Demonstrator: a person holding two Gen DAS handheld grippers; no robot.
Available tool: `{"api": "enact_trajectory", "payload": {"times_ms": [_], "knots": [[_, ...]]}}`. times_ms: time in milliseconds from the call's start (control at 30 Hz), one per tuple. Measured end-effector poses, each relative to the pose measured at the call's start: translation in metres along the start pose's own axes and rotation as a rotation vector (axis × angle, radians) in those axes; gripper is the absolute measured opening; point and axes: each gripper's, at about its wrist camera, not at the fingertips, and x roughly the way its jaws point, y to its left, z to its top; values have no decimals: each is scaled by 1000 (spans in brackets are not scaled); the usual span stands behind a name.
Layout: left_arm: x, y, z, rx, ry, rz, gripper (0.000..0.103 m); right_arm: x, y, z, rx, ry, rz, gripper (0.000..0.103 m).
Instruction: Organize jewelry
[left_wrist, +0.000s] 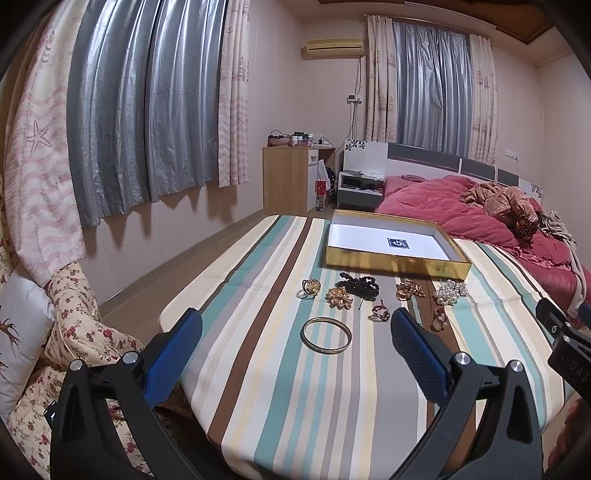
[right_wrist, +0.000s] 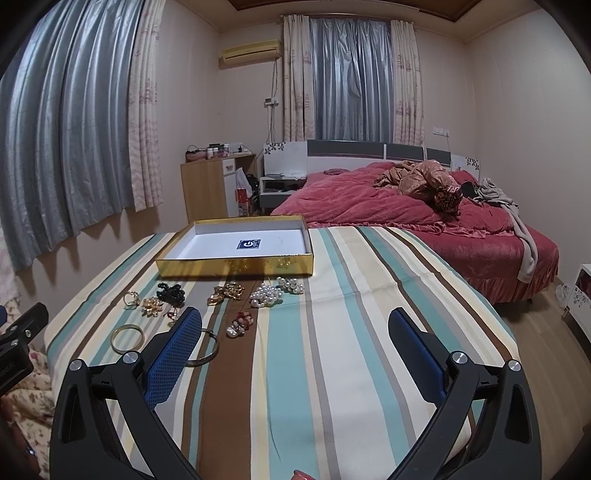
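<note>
Here, both tools gape, grasping nothing; gold box (left_wrist: 397, 264) holds blue logo sticker (left_wrist: 397, 243), text unreadable.

Plenty of bare striped tablecloth (right_wrist: 332, 369) on the right side, easy to move a gripper there. Left half is crowded: bangles (right_wrist: 128, 338), brooches (left_wrist: 338, 297) and pearls (right_wrist: 265, 294) sit close together, with the gold box (right_wrist: 236, 266) walling off the back.

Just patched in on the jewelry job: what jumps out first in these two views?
The shallow gold box with a bare white floor, at the far end of the striped tablecloth. In front of it lies a scatter of jewelry: a black bead cluster, pearl pieces and, nearest, a gold bangle. Left gripper and right gripper are both open, holding nothing.
</note>
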Motion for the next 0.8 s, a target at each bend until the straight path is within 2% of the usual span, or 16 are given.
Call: {"api": "enact_trajectory", "payload": {"times_ms": [800], "knots": [[1,3,-2,-5,9,-1,0,0,2,2,-9,13,12,98]]}}
